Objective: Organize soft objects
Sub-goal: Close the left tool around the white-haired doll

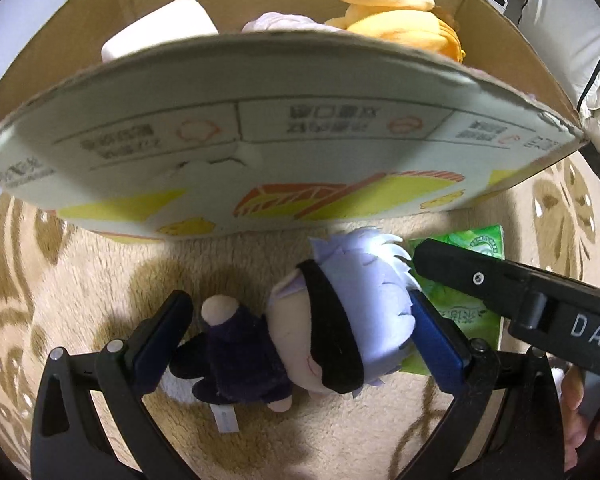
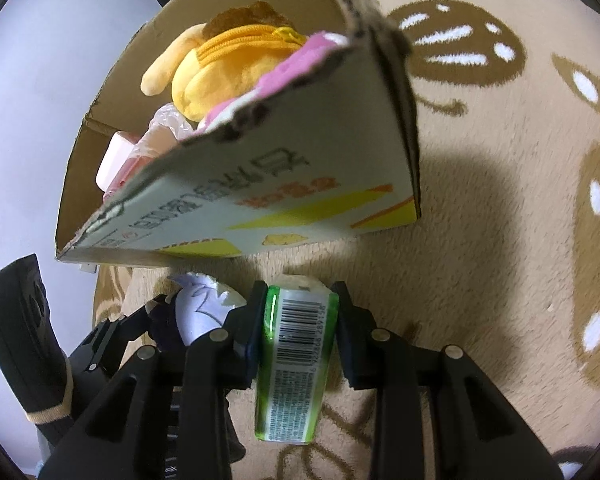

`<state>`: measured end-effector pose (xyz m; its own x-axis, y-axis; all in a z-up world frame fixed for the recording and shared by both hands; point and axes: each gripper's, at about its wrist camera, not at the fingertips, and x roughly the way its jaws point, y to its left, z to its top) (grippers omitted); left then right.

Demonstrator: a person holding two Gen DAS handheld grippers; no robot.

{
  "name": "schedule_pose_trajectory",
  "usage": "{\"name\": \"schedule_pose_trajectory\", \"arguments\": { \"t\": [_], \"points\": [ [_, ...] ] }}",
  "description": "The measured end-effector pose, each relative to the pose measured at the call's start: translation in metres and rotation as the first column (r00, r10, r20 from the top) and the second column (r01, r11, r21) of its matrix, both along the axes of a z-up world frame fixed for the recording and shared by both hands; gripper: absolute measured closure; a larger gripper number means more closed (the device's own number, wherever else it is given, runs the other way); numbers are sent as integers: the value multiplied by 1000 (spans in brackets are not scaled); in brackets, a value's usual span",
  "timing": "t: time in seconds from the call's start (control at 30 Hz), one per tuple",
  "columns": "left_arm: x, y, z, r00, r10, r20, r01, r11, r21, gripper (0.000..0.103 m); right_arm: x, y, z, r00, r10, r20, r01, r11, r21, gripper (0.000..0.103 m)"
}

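Two soft, light things lie before the cardboard box (image 1: 260, 128): our left gripper (image 1: 300, 336) straddles the squashy plush doll (image 1: 300, 340), jaws spread; our right gripper (image 2: 300, 320) pinches the slippery tissue pack (image 2: 296, 356) midway.

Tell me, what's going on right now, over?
Left gripper open around doll. Right gripper shut on tissue pack. Box ahead, nothing blocking.

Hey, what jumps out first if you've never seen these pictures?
A cardboard box fills the upper frame, with a yellow plush inside. On the carpet before it, the left gripper straddles a white-haired doll, while the right gripper pinches a green tissue pack.
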<state>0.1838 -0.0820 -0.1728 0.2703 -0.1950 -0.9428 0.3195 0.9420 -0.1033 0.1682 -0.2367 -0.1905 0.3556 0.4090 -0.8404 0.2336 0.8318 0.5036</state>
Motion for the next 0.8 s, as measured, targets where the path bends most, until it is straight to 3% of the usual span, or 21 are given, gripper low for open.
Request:
{"name": "schedule_pose_trajectory", "arguments": {
  "t": [0.23,0.47,0.8],
  "points": [
    [1,-2,-9,1000,-12,-16,13,999,33,0,1,11,1,1000,26,6,-26,999,-32,72],
    [-13,-2,-12,999,-37,-22,38,998,55,5,3,11,2,1000,0,-1,0,1000,-18,72],
    [-16,4,-22,999,-38,-15,39,997,71,2,0,6,-3,1000,9,-14,-9,1000,1,71]
  ]
}}
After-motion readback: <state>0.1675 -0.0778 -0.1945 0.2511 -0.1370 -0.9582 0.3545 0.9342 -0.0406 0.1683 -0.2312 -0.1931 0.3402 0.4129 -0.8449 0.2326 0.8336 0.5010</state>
